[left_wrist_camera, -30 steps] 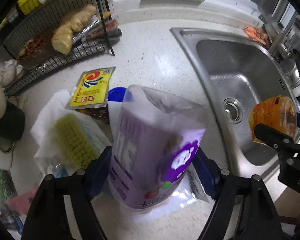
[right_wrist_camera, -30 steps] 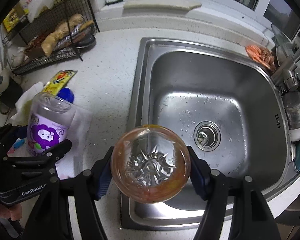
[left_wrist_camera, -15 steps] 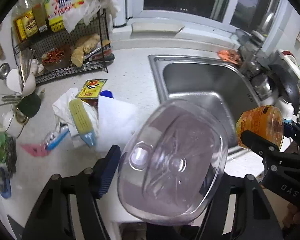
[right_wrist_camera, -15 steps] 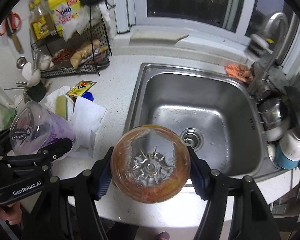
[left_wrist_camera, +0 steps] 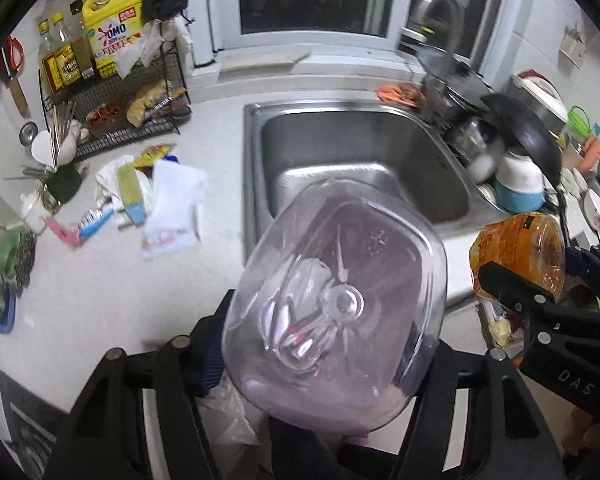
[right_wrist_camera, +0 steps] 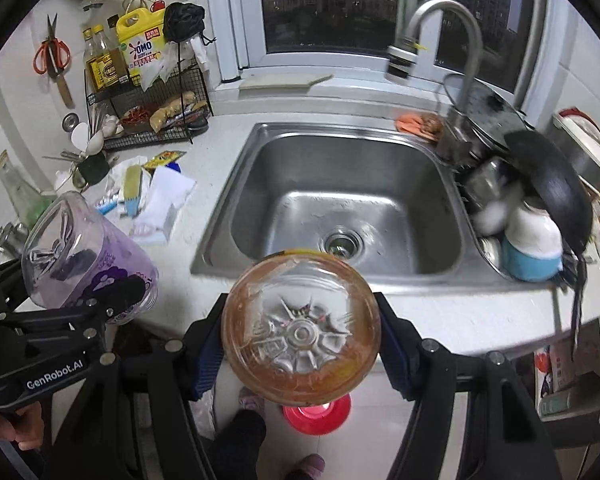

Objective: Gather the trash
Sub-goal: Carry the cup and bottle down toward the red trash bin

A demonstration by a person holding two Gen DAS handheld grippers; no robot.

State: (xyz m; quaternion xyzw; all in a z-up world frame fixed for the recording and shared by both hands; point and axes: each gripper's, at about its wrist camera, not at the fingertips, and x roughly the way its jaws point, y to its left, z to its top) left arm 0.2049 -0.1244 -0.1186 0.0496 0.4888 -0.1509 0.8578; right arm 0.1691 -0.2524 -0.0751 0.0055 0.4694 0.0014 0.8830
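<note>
A clear purple-labelled plastic bottle (left_wrist_camera: 336, 300) sits bottom-first between the fingers of my left gripper (left_wrist_camera: 328, 348). Its blue pads press on the bottle's sides and the jaws are closing a little further on it. In the right wrist view the same bottle (right_wrist_camera: 84, 256) shows at the left edge. My right gripper (right_wrist_camera: 300, 344) is shut on an orange-stained clear bottle (right_wrist_camera: 300, 328), also bottom-first. Both grippers hang off the counter's front edge, tilted down. Loose trash stays on the counter (left_wrist_camera: 100, 288): white paper (left_wrist_camera: 176, 204), a yellow packet (left_wrist_camera: 154, 154) and a tube (left_wrist_camera: 96, 218).
A steel sink (right_wrist_camera: 352, 168) with a tall faucet (right_wrist_camera: 440, 36) fills the middle. Pots and bowls (right_wrist_camera: 532, 216) crowd its right side. At the back left stands a wire rack (right_wrist_camera: 156, 120) with bottles. A red round thing (right_wrist_camera: 316, 412) and a person's feet show on the floor below.
Both grippers have lifted and drawn back from the counter with their bottles. The purple bottle has tipped from upright to bottom-first toward the camera.
</note>
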